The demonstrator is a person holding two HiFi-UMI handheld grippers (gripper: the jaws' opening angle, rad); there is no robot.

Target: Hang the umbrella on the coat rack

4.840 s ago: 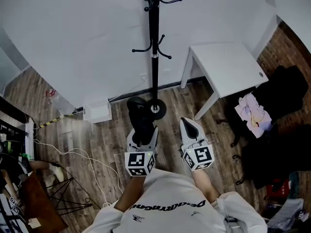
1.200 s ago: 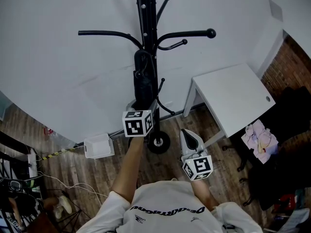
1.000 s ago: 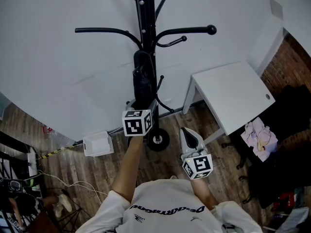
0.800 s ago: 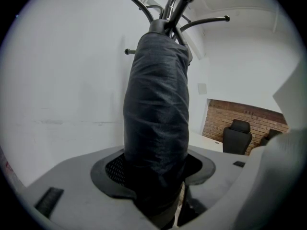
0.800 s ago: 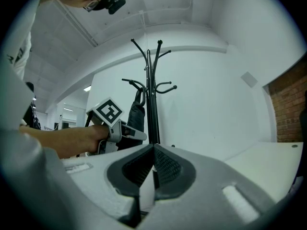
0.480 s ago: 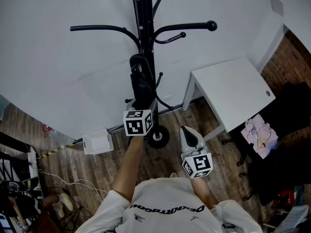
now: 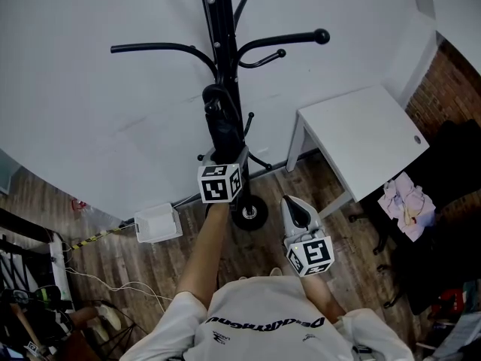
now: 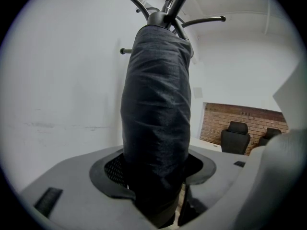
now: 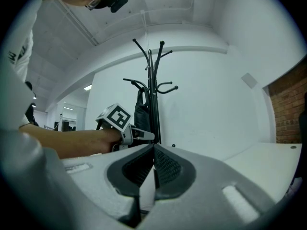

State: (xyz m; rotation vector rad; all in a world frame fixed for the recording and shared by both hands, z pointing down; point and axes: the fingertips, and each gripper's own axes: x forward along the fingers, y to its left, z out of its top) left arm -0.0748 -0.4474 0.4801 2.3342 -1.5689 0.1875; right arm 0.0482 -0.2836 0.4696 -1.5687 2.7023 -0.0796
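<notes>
A folded black umbrella [image 7: 222, 130] stands upright against the pole of the black coat rack [image 7: 218, 21], its top just under the rack's long curved arms. My left gripper [image 7: 224, 155] is shut on the umbrella's lower part. In the left gripper view the umbrella [image 8: 156, 119] fills the gap between the jaws of that gripper [image 8: 156, 178], with the rack's arms [image 8: 170, 4] above it. Whether the umbrella's top is caught on a hook I cannot tell. My right gripper [image 7: 294, 205] hangs lower at the right, shut and empty [image 9: 153, 162], and looks at the umbrella [image 9: 141, 114].
The rack's round base [image 7: 249, 213] rests on the wood floor. A white table [image 7: 361, 134] stands to the right, with black chairs [image 7: 451, 156] and crumpled cloth [image 7: 406, 201] beyond it. A white box [image 7: 158, 222] and cables lie on the floor at the left.
Since the earliest frame the left gripper has carried the umbrella from near the rack's base up beside the pole. In the last second it sank a little. The right gripper kept still.
</notes>
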